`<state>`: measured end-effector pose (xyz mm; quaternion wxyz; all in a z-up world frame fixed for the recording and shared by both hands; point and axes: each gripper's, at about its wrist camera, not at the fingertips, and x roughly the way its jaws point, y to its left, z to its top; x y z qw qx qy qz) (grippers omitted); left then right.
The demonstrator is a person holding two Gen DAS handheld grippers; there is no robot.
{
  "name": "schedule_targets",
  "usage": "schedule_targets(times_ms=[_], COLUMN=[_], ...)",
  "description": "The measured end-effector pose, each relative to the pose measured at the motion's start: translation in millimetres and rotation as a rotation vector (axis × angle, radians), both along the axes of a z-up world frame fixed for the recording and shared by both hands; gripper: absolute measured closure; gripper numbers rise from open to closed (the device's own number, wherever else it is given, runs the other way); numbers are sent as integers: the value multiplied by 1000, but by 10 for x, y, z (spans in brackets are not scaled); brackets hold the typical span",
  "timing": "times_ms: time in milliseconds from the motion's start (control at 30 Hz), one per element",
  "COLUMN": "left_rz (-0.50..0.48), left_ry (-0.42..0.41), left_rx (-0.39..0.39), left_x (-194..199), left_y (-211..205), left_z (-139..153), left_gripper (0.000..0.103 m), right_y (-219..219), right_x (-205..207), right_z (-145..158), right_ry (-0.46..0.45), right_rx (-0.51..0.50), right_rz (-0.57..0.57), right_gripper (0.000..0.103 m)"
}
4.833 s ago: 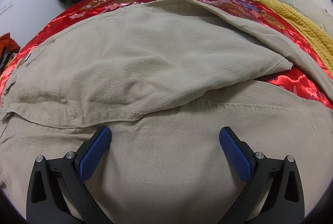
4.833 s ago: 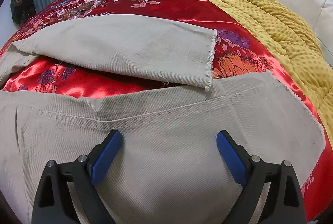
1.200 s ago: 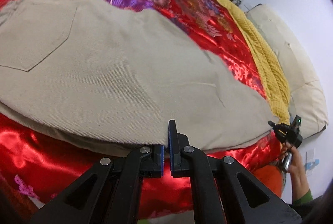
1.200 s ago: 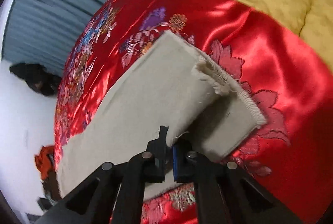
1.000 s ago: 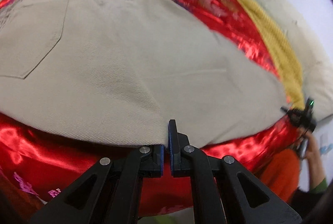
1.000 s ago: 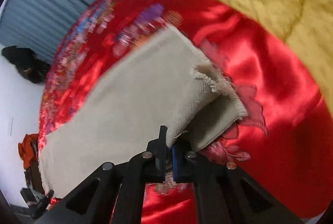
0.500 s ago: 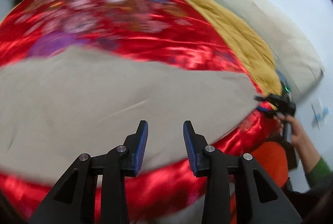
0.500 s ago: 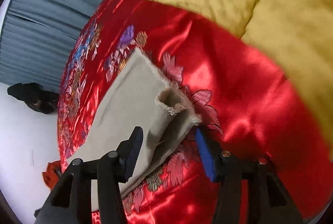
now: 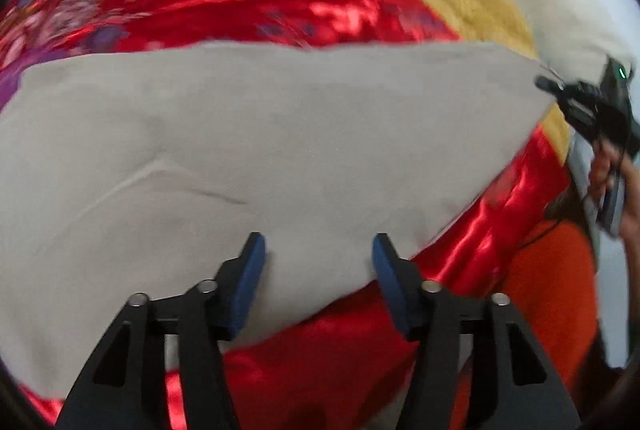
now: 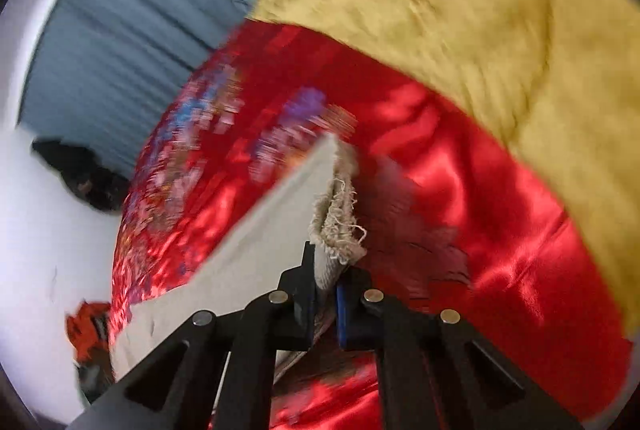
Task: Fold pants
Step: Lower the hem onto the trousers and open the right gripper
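Left wrist view: pants [image 9: 280,134] lie doubled lengthwise on bed [image 9: 240,10] — crosswise folds left. Left gripper [image 9: 318,272] opening, empty; right gripper [image 10: 326,294] pinches hems.

Bright, even light; glare on the red satin bedspread [image 9: 352,10]; motion blur, fisheye-warped edges.

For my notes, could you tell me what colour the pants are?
Beige; the pants show best in the left wrist view.

Red bedspread [image 9: 248,2]: pants [image 9: 280,150], yellow blanket [image 10: 460,2].
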<state>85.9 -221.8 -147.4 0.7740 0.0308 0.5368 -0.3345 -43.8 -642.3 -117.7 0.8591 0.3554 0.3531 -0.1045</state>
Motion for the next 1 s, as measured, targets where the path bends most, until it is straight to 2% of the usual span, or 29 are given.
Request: schedule_targets(times_ms=[67, 200, 267, 333, 400, 500, 667, 733, 767, 833, 900, 933, 1000], left_rz=[40, 182, 286, 375, 456, 540, 626, 634, 633, 623, 587, 554, 449], left_ry=[-20, -41, -42, -37, -29, -39, -34, -34, -36, -51, -82, -97, -121], left_rx=[-16, -53, -80, -106, -119, -151, -186, -191, -193, -203, -224, -239, -286], left_x=[1, 65, 136, 188, 209, 193, 141, 135, 138, 155, 181, 201, 249], left_y=[248, 881, 1226, 1552, 1873, 2226, 2610, 2661, 2661, 2613, 2480, 2373, 2080], left_z=[121, 271, 316, 304, 276, 257, 181, 160, 168, 236, 339, 399, 490], left_gripper=[38, 37, 37, 37, 37, 37, 37, 37, 37, 37, 37, 37, 37], right_y=[282, 1067, 1644, 2127, 2730, 3417, 4501, 4869, 5001, 5069, 4912, 4693, 4220], right_x=[-3, 183, 340, 464, 655, 870, 1177, 1285, 1254, 1168, 1103, 1044, 934], right_z=[353, 885, 1073, 1099, 1011, 703, -97, -508, -652, -649, -468, -286, 11], right_ry=[-62, -168, -206, -227, -232, -218, -130, -37, 6, -13, -37, -83, -165], right_rx=[-76, -130, -148, -153, -151, -75, -45, -50, -75, -124, -68, -19, 12], right_rz=[73, 275, 408, 496, 592, 678, 799, 869, 900, 926, 933, 909, 840], right_gripper=[96, 96, 96, 96, 96, 96, 96, 86, 75, 72, 70, 69, 57])
